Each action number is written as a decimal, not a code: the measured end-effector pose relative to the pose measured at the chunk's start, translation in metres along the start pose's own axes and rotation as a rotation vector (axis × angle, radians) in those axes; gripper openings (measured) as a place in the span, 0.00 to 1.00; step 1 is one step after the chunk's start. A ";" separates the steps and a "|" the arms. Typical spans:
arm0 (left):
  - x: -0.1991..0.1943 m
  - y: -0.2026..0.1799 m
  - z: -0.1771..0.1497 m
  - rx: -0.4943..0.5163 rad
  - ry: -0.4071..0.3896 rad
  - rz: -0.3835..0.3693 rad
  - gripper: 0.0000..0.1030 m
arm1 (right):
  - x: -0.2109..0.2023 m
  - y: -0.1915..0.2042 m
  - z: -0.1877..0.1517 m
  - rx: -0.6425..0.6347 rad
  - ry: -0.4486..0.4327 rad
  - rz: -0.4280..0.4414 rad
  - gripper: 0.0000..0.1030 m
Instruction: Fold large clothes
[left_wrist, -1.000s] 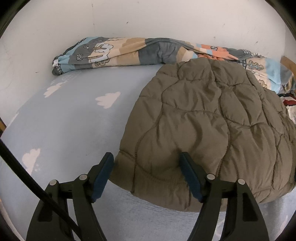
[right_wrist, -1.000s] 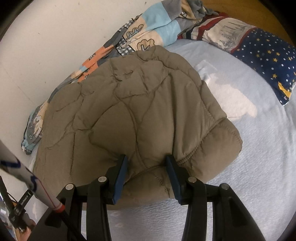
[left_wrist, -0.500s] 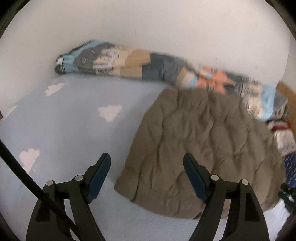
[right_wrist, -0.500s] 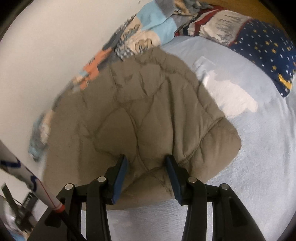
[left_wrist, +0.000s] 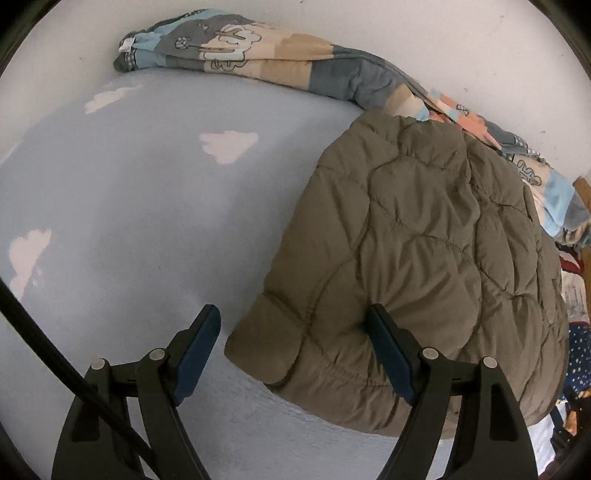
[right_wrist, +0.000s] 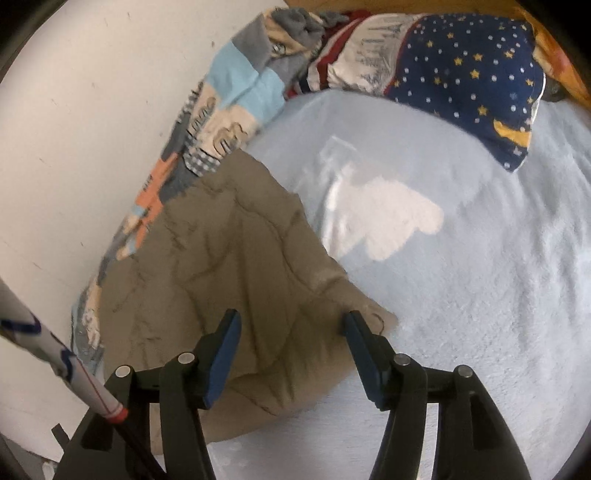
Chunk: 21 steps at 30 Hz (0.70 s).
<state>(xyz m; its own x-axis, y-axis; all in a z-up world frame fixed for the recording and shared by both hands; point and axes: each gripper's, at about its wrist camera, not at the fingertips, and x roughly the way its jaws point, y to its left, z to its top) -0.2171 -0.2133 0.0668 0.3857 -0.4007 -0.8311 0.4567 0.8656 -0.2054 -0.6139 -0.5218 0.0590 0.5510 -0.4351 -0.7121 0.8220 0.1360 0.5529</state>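
Patterned quilt (left_wrist: 280, 62) behind jacket (left_wrist: 424, 258), starred pillow (right_wrist: 472, 85) nearby

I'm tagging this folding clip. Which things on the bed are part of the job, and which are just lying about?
Part of the job:
- olive quilted jacket
- left hand-held gripper, open
- right hand-held gripper, jaws opening over the jacket's edge

Just lying about:
- patchwork blanket by the wall
- starry pillow
- cloud-print sheet

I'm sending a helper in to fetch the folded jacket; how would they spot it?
Look at the pale blue cloud-print bed sheet against the white wall. On it lies the olive-brown quilted puffer jacket, the only plain-coloured item beside the patchwork cartoon-print blanket.
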 end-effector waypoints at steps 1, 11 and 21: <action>-0.001 0.000 0.000 0.003 0.002 0.001 0.79 | 0.003 0.000 0.000 -0.002 0.017 0.001 0.62; -0.014 0.021 0.006 -0.098 0.024 -0.060 0.78 | -0.023 -0.028 0.008 0.116 -0.019 0.048 0.68; -0.014 0.048 -0.004 -0.325 0.135 -0.192 0.78 | -0.022 -0.056 0.004 0.274 0.013 0.101 0.74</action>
<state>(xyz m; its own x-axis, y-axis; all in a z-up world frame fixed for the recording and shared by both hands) -0.2041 -0.1651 0.0668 0.1998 -0.5401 -0.8175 0.2240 0.8374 -0.4985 -0.6727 -0.5238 0.0450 0.6317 -0.4198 -0.6517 0.6941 -0.0681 0.7167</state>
